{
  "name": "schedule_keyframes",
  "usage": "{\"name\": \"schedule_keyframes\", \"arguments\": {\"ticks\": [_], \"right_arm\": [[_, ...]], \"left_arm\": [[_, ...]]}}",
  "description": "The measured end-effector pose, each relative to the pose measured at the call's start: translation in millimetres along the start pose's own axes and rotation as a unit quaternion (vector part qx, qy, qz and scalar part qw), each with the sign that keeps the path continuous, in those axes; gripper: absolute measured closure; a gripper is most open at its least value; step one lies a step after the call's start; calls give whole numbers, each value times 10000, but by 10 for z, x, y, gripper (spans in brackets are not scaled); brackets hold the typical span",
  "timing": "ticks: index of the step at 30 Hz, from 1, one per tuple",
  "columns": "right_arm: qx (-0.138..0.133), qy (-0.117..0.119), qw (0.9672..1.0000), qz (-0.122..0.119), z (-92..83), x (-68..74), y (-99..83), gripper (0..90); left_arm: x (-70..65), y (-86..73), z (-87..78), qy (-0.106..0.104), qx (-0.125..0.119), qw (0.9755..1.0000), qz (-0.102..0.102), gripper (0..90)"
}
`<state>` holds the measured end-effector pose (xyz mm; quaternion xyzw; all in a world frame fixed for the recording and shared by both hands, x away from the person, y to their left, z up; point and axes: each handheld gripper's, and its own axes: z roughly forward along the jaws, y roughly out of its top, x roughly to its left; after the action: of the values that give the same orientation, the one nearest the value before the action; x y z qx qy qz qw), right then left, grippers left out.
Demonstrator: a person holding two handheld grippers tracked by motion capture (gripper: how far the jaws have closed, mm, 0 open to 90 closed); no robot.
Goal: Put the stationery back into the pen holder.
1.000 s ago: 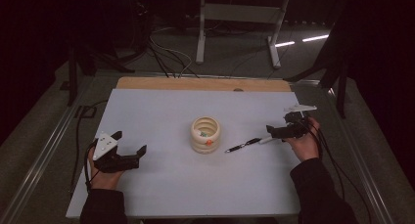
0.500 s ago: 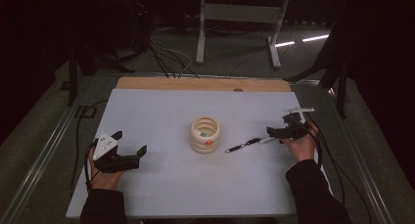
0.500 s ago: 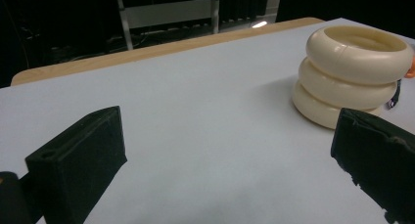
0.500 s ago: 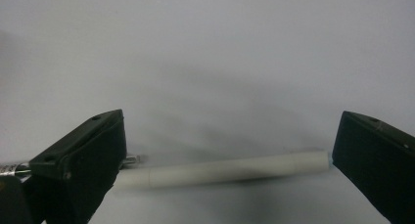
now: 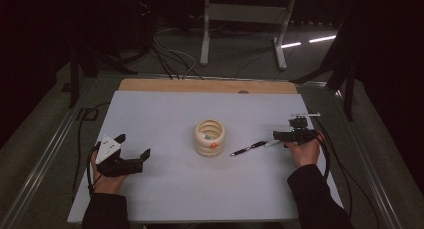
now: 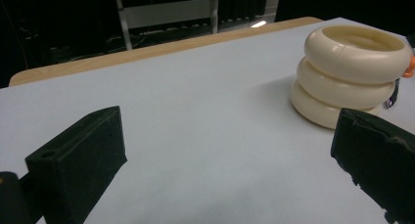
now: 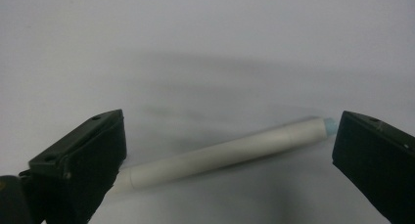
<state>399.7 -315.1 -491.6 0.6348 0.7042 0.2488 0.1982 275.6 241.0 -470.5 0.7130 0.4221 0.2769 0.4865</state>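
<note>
A person sits at a white table (image 5: 165,114) with a gripper in each hand. In the high view, the right gripper (image 5: 286,136) sits low at the table's right side, over the pale end of a pen (image 5: 252,147) that lies flat on the white surface, pointing toward a cream holder (image 5: 210,137) at the centre. The left gripper (image 5: 131,150) rests at the near left, well apart from both.

The right gripper view adds what the high view cannot: its 2 black jaws stand wide, with the pen's smooth grey-white barrel (image 7: 230,153) lying slantwise between them, touching neither clearly. A small bluish tip shows at one end.

The left gripper view shows its 2 matte, blocky jaws also spread wide with nothing between them. Beyond them, the holder (image 6: 350,75) looks like 3 rounded, glossy rings stacked upright, hollow in the middle. A strip of wood (image 5: 205,85) edges the table's far side.
</note>
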Motion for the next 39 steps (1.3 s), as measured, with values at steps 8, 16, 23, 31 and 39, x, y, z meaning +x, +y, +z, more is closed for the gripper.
{"name": "schedule_keyframes", "arguments": {"ticks": [8,16,23,31,39], "right_arm": [[95,-93,9996,257,80,43,-15,0],[173,-205,9988,420,122,60,-21,0],[279,-295,9979,500,156,70,-36,0],[363,-287,9971,608,187,65,-71,0],[518,-448,9960,577,233,83,-83,20]], "left_arm": [[0,-1,2,-7,10,10000,6,2],[0,-1,2,-11,7,10000,11,2],[-3,1,-1,3,-5,10000,15,2],[-7,0,2,14,9,10000,24,2],[-14,1,5,7,11,10000,35,2]]}}
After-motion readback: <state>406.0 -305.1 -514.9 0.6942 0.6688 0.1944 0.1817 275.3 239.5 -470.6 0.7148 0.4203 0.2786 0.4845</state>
